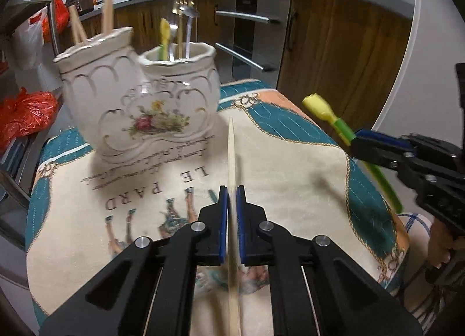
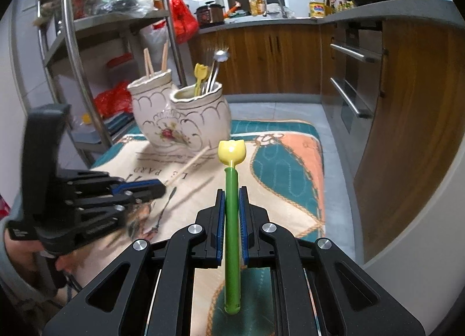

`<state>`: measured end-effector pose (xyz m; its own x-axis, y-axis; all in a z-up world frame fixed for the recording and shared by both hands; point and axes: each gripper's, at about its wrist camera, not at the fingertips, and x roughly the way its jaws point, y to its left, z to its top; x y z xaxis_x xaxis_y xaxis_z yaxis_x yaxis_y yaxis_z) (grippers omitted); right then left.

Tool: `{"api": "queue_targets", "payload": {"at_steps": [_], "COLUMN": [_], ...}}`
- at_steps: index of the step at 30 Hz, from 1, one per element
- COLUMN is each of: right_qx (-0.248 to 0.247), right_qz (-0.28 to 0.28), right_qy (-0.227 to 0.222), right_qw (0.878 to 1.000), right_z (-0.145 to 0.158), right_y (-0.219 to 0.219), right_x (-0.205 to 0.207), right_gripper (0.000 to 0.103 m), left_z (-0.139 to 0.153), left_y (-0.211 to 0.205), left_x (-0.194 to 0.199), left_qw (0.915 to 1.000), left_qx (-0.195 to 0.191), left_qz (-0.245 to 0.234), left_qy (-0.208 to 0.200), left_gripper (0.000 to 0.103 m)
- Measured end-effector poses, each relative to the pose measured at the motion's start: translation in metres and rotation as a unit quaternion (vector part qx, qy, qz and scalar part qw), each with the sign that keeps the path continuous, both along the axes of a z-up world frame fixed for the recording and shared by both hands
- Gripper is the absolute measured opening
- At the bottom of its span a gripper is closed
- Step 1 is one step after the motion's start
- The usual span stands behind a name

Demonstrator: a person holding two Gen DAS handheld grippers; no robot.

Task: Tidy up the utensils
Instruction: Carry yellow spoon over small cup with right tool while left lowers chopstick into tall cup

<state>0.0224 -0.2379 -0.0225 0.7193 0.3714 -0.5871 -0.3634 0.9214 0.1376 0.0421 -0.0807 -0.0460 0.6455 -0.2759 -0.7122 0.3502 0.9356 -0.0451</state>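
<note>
The left gripper (image 1: 232,190) pinches a chopstick (image 1: 231,155) above the tablecloth (image 1: 290,161). The right gripper (image 2: 231,192) clamps a green fork (image 2: 232,219), near the two-part ceramic holder (image 2: 186,115).

Pale wooden chopstick (image 1: 231,158) pinched mid-length, tip aimed at ceramic twin holder (image 1: 139,94). Green-handled yellow tulip spoon (image 2: 231,190) clamped upright-ish, right of holder. Holder's left cup w/ chopsticks (image 1: 90,20), right cup w/ metal cutlery (image 1: 183,28) + 2nd tulip spoon (image 1: 164,36). Thin dark utensil (image 2: 164,214) flat, well in front of holder.
</note>
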Motion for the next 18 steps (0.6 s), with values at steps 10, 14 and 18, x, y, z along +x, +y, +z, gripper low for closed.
{"api": "queue_targets", "payload": {"at_steps": [10,14,18], "right_qx": [0.006,0.018,0.038], "right_qz": [0.013,0.013,0.012], "right_qy": [-0.018,-0.049,-0.079], "right_qw": [1.000,0.999,0.996], "right_z": [0.009,0.029,0.047], "right_y": [0.022,0.030,0.038], "right_x": [0.013,0.025,0.044], "right_gripper": [0.010,0.010,0.010], "left_z": [0.035,0.061,0.085], "left_y": [0.049,0.060,0.072], "left_x": [-0.013,-0.004,0.016], "left_qw": [0.9958,0.9906,0.9844], "left_qx": [-0.053,-0.060,-0.078], "left_qz": [-0.007,-0.001,0.006], "left_qy": [-0.074,-0.123,-0.157], "left_gripper": [0.006,0.006,0.006]}}
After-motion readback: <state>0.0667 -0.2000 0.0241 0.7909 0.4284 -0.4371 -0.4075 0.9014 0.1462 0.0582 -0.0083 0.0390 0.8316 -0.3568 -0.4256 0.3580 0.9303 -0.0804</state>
